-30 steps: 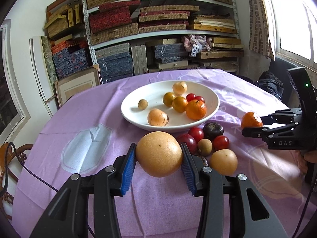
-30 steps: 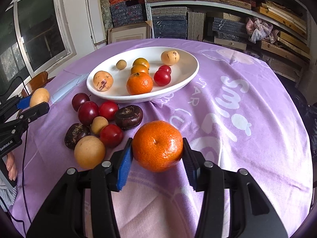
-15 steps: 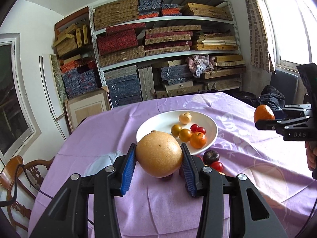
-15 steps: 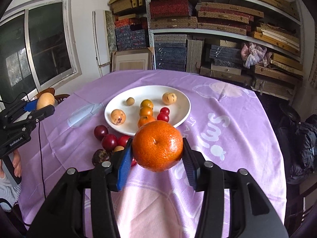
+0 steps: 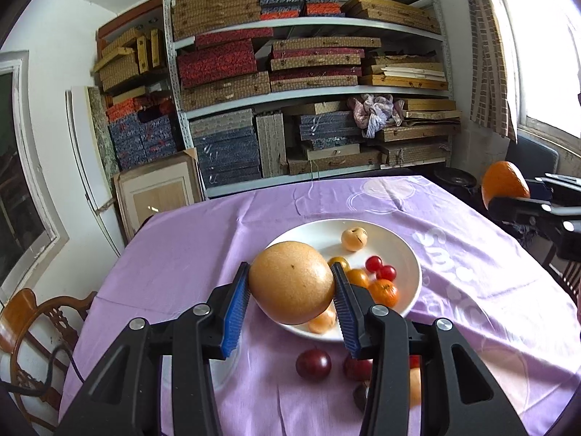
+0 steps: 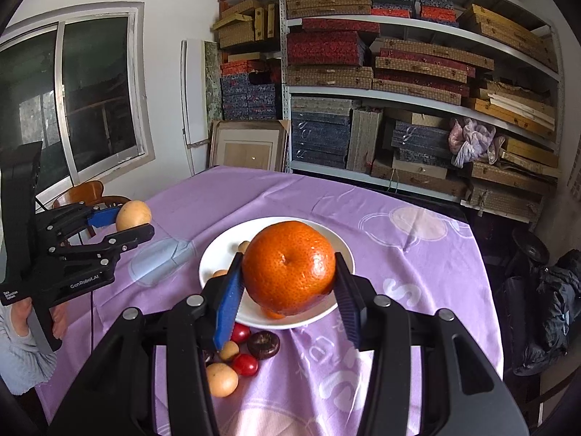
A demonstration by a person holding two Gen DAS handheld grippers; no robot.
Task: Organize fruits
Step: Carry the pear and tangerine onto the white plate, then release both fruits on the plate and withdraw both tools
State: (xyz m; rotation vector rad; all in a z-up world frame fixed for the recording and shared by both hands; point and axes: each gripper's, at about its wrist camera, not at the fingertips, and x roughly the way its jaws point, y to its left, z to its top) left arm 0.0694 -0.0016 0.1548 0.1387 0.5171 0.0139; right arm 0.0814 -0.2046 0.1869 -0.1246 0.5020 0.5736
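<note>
My left gripper (image 5: 290,287) is shut on a large yellow-brown round fruit (image 5: 290,283), held high above the near rim of the white plate (image 5: 410,258). The plate holds several small oranges, yellow tomatoes and red cherry tomatoes. My right gripper (image 6: 288,279) is shut on a big orange (image 6: 288,269), also lifted above the plate (image 6: 214,258). Each gripper shows in the other's view: the left one (image 6: 127,221) at the left, the orange (image 5: 503,181) at the right edge. Plums (image 5: 313,363) and other loose fruit (image 6: 221,379) lie on the purple cloth before the plate.
The round table carries a purple cloth (image 5: 203,254). Behind it stand shelves (image 5: 308,91) packed with boxes, and a framed picture (image 5: 159,192) leans against them. A wooden chair (image 5: 32,319) stands at the left, a window at each side. A person's hand (image 6: 21,312) holds the left gripper.
Both grippers have risen with their fruits, so the table and plate look smaller and lower. The loose fruits now lie under the fingers.
</note>
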